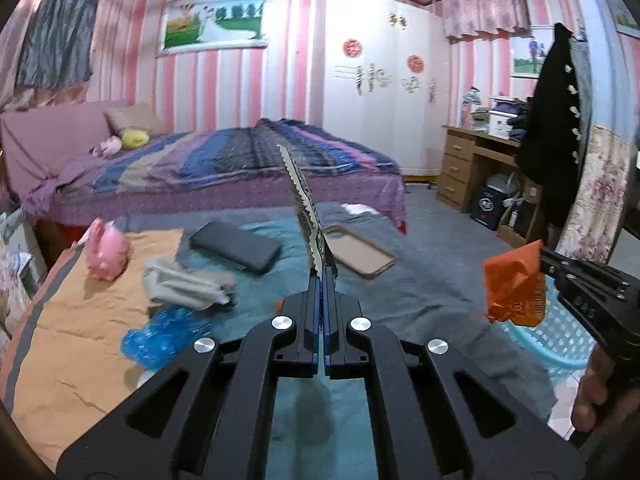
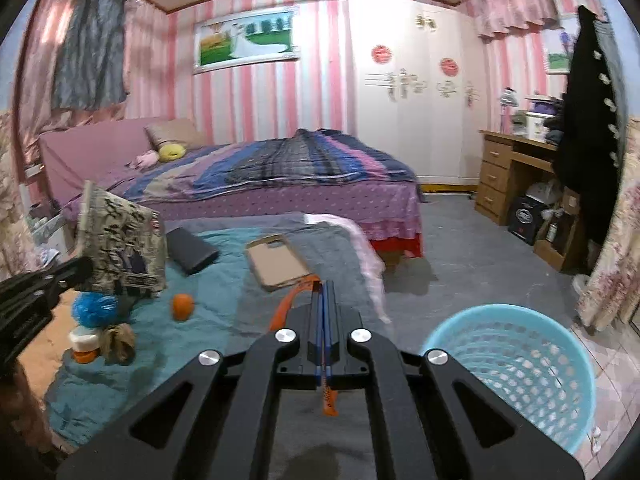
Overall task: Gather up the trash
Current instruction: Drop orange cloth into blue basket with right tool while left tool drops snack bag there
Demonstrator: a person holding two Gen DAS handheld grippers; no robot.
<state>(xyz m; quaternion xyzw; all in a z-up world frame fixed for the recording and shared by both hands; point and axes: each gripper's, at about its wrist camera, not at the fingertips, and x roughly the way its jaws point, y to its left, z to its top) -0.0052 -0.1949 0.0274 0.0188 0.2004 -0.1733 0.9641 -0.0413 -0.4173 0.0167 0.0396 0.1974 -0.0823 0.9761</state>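
The left gripper (image 1: 322,276) is clamped on a printed snack wrapper (image 1: 303,208); seen edge-on, the wrapper stands up from the closed jaws toward 12 o'clock, above the blue-covered surface (image 1: 400,304); the right gripper (image 2: 325,292) is pinched on an orange wrapper (image 2: 289,304), which sticks out of the jaws toward 10 o'clock and trails back between the fingers; the light blue basket (image 2: 516,364) stands at 4 o'clock of the right jaws, near but apart.
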